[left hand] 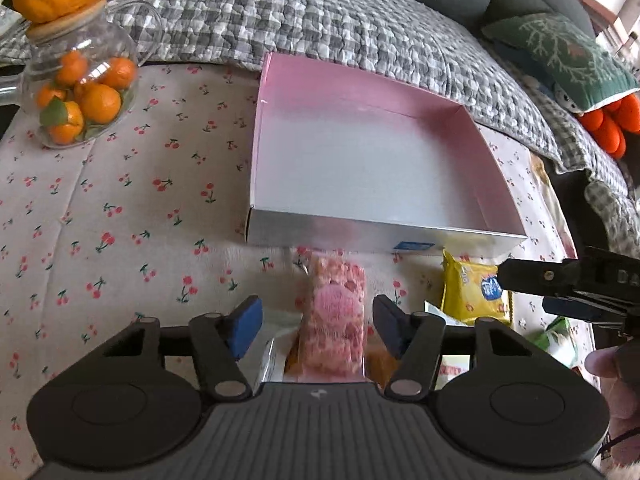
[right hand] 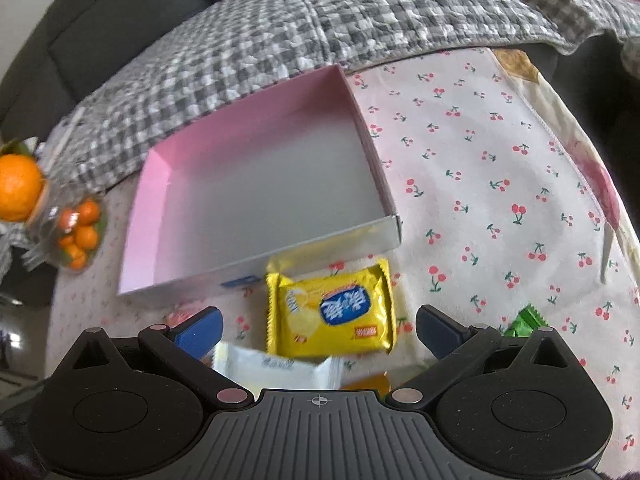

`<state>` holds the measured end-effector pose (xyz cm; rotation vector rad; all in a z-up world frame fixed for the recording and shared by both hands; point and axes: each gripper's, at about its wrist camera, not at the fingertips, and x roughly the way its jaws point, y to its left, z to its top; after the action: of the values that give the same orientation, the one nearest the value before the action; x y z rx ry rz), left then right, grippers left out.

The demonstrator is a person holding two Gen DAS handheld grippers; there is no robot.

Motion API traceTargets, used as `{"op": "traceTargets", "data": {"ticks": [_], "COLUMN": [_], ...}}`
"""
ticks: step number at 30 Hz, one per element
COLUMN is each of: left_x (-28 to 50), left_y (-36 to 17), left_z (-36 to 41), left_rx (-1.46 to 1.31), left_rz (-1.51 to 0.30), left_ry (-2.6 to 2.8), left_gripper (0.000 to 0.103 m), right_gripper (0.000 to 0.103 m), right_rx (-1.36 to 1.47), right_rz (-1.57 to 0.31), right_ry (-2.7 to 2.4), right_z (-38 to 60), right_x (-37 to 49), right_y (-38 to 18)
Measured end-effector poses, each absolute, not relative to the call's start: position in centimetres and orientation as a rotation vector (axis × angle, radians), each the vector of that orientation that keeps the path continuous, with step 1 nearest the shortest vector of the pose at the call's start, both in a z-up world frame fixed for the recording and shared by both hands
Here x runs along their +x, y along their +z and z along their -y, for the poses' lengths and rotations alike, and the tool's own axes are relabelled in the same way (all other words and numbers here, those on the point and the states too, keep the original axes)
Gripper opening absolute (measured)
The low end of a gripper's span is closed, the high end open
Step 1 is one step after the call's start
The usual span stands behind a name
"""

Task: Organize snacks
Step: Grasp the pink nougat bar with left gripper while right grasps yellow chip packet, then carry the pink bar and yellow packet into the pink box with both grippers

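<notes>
The pink box [left hand: 360, 168] holds nothing yet, so none of the sorting is done and every snack still lies on the cloth just in front of its near wall. The left gripper [left hand: 318, 322] straddles the pink snack bar [left hand: 336, 316], fingers apart and clear of it; the right gripper [right hand: 318, 330], wide apart, hovers over the yellow packet [right hand: 332, 312]

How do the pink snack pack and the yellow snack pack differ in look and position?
The pink snack pack is clear-wrapped, long and narrow; the yellow snack pack is opaque and squarish. The pink one lies between the left gripper's open pads, the yellow between the right gripper's. Both lie on the cloth outside the box.
</notes>
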<state>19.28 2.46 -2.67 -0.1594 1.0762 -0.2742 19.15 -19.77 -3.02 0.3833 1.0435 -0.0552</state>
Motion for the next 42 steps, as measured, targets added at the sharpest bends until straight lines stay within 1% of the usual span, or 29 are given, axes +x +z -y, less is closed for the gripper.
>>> {"op": "traceTargets", "data": {"ticks": [7, 8, 10, 17, 19, 21, 22, 25, 26, 27, 30, 42], "left_x": [20.5, 20.5, 20.6, 20.8, 20.8, 20.6, 20.6, 20.5, 20.5, 20.5, 20.6, 20.2], "left_y": [-3.9, -3.9, -4.1, -4.8, -4.9, -4.9, -4.9, -4.9, -4.9, -4.8, -4.7, -3.4], "left_z": [-1.4, -1.3, -1.0, -0.1, -0.1, -0.1, -0.1, -0.2, -0.3, -0.3, -0.5, -1.0], "left_rx": [-0.119, -0.107, -0.088, -0.004, 0.003, 0.008, 0.009, 0.006, 0.000, -0.007, -0.027, -0.064], "left_rz": [-1.082, -1.074, -1.064, -1.055, -1.055, -1.052, -1.050, -1.043, -1.041, -1.040, -1.042, -1.016], "left_ry": [-0.286, -0.289, -0.307, -0.312, -0.312, -0.311, -0.309, -0.302, -0.300, -0.297, -0.294, -0.311], "left_gripper": [0.052, 0.051, 0.045, 0.043, 0.041, 0.037, 0.033, 0.032, 0.031, 0.030, 0.030, 0.030], "right_gripper": [0.102, 0.102, 0.102, 0.101, 0.100, 0.094, 0.092, 0.085, 0.079, 0.078, 0.076, 0.076], "right_rx": [0.351, 0.349, 0.346, 0.230, 0.193, 0.154, 0.136, 0.091, 0.087, 0.088, 0.092, 0.217], "right_rz": [-1.078, -1.084, -1.092, -1.109, -1.105, -1.097, -1.094, -1.082, -1.075, -1.075, -1.073, -1.048], "right_ry": [-0.100, -0.106, -0.118, -0.140, -0.144, -0.152, -0.156, -0.162, -0.156, -0.153, -0.152, -0.128], "right_z": [19.0, 18.9, 18.8, 17.2, 16.8, 16.4, 16.3, 16.0, 15.9, 15.9, 16.2, 17.7], "right_x": [20.7, 20.8, 21.1, 21.3, 21.2, 21.0, 21.0, 20.8, 20.7, 20.7, 20.6, 19.7], "right_y": [-5.1, -5.4, -5.8, -6.9, -7.1, -7.1, -7.1, -7.2, -7.1, -7.0, -7.1, -5.2]}}
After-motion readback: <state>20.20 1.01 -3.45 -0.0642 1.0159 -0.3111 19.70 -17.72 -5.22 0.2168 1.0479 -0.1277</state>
